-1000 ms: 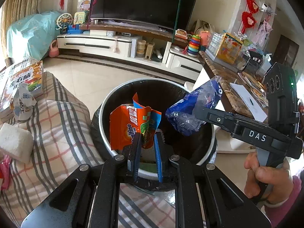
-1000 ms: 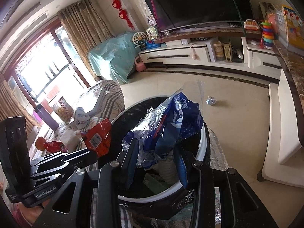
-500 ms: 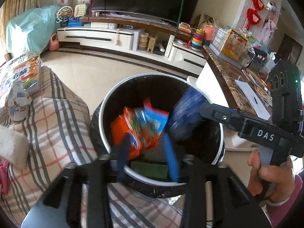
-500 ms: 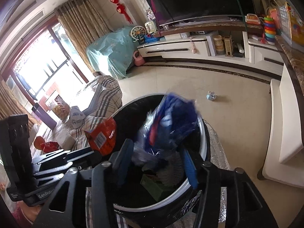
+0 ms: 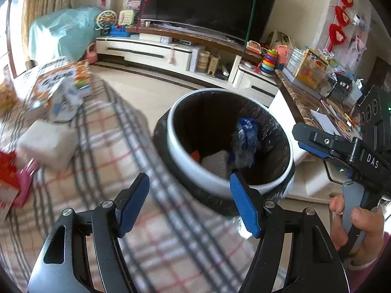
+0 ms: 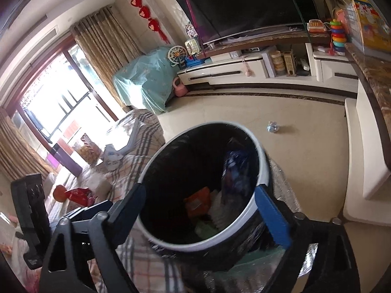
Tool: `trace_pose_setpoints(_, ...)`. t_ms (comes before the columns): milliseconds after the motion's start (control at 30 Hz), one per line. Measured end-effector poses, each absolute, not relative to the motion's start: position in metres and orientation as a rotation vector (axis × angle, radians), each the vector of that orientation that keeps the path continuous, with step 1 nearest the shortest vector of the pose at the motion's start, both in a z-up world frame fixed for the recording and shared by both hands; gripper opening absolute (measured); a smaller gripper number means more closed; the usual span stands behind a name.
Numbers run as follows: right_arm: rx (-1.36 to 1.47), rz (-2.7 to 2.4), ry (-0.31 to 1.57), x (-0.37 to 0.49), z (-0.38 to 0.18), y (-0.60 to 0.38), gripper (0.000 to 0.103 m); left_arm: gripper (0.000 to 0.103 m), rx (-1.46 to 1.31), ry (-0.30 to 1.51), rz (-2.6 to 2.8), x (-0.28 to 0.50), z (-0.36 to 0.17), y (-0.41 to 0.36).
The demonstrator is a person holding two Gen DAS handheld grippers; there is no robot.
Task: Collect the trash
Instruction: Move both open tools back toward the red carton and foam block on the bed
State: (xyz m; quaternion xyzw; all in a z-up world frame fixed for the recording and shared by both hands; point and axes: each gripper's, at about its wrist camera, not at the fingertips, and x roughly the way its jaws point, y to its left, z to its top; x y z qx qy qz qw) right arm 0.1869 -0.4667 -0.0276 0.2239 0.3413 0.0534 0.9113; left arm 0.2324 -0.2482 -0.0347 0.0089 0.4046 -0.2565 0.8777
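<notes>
The left claw (image 5: 189,201) is spread and still widening, with nothing between its blue pads; it hangs over the plaid cloth (image 5: 117,151), its right pad just in front of the near rim of the bin (image 5: 185,168). The right claw (image 6: 199,208) is spread very wide and also opening, empty, and its two pads frame the bin (image 6: 265,168) from above, the mouth of the bin showing between them.

Inside the black-lined bin lie the blue wrapper (image 5: 245,141), leaning against the right inner wall, and the orange wrapper (image 6: 198,201), lower down near the bottom beside some pale paper and a green scrap. In the left wrist view only a small corner of the orange wrapper (image 5: 195,155) shows above the rim.

A hand (image 5: 356,229) grips the handle of the right claw at the right edge of the left wrist view.

On the plaid cloth left of the bin there are a white block (image 5: 47,144), a crumpled white pack (image 5: 66,100), a printed box (image 5: 58,79) and a red packet (image 5: 7,173), all blurred. A small crumpled scrap (image 6: 273,126) lies on the floor (image 6: 305,151) beyond the bin. Further back stand the TV (image 5: 207,2) on its low cabinet (image 5: 151,51) and a bench (image 5: 305,102) on the right carrying papers and boxes.
</notes>
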Motion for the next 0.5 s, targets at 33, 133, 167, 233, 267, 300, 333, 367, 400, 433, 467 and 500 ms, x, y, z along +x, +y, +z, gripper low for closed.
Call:
trace_pose_setpoints(33,0.473,0.117,0.703,0.184,-0.029,-0.463,0.095,0.07,0.016,0.841,-0.523,0.228,-0.036,-0.242)
trace_pose_setpoints(133,0.514,0.139,0.703,0.177,-0.034,-0.451,0.096,0.07,0.0,0.843,-0.495,0.219,-0.038,-0.223)
trace_pose_setpoints(167,0.519,0.145,0.703,0.176,-0.035,-0.447,0.096,0.07,-0.013,0.845,-0.48,0.215,-0.04,-0.213)
trace_pose_setpoints(233,0.518,0.161,0.704,0.173,-0.037,-0.436,0.096,0.07,-0.036,0.843,-0.456,0.209,-0.043,-0.197)
trace_pose_setpoints(267,0.515,0.169,0.705,0.173,-0.037,-0.432,0.096,0.07,-0.045,0.842,-0.443,0.206,-0.044,-0.19)
trace_pose_setpoints(300,0.511,0.176,0.704,0.172,-0.037,-0.427,0.096,0.07,-0.054,0.843,-0.431,0.204,-0.045,-0.183)
trace_pose_setpoints(333,0.503,0.184,0.701,0.17,-0.036,-0.421,0.096,0.07,-0.066,0.846,-0.414,0.201,-0.048,-0.173)
trace_pose_setpoints(367,0.495,0.194,0.701,0.169,-0.036,-0.415,0.096,0.07,-0.074,0.849,-0.403,0.199,-0.05,-0.167)
trace_pose_setpoints(400,0.489,0.204,0.7,0.168,-0.036,-0.411,0.096,0.07,-0.085,0.852,-0.388,0.197,-0.052,-0.158)
trace_pose_setpoints(433,0.482,0.218,0.701,0.169,-0.036,-0.405,0.096,0.07,-0.09,0.854,-0.38,0.195,-0.054,-0.153)
trace_pose_setpoints(467,0.474,0.228,0.705,0.169,-0.036,-0.399,0.096,0.07,-0.097,0.859,-0.363,0.192,-0.056,-0.144)
trace_pose_setpoints(500,0.47,0.236,0.71,0.17,-0.037,-0.396,0.096,0.07,-0.103,0.861,-0.353,0.191,-0.058,-0.138)
